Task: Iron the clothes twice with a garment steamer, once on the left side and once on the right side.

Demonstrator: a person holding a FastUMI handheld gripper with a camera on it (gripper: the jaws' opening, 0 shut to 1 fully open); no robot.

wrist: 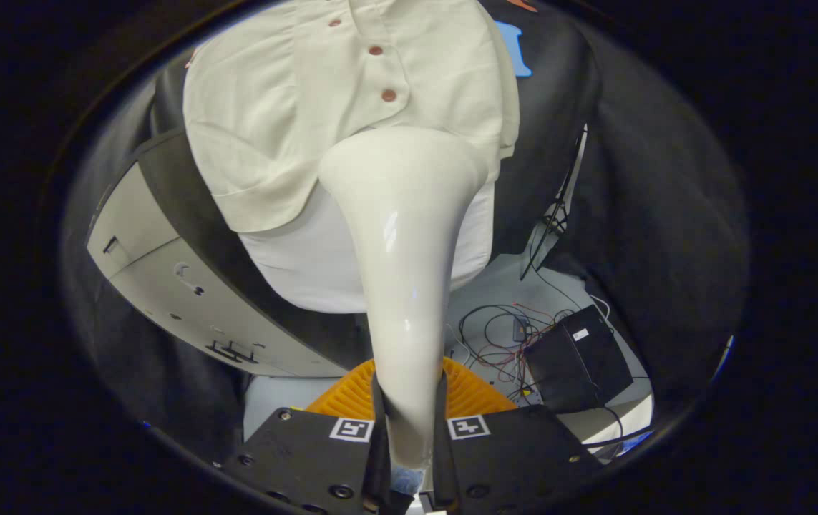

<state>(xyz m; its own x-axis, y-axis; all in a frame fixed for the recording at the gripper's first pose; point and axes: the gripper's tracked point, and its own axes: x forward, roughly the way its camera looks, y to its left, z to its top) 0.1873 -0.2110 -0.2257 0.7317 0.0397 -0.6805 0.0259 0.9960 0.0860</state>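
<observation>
Grey panelling is showing at the left, a cabinet (165, 286) standing beside the hanging shirt (294, 121). The cream shirt, with a row of reddish buttons (388, 95), is hanging over a white form (301, 265) beyond the fingers, its hem falling loose and rumpled. Cloth like this is probably giving way under any push, so light contact should be enough. The gripper (409, 458) is clenching the glossy white garment steamer (405, 236) by its narrow handle, both fingers pressing on it. The wide head is reaching up to the shirt's lower front, near the placket. That smooth plastic is looking slippery and top-heavy; the slim neck seems the right place for a firm hold. To the right, a black box (577, 357) and tangled cables (502, 336) are lying on the floor.
</observation>
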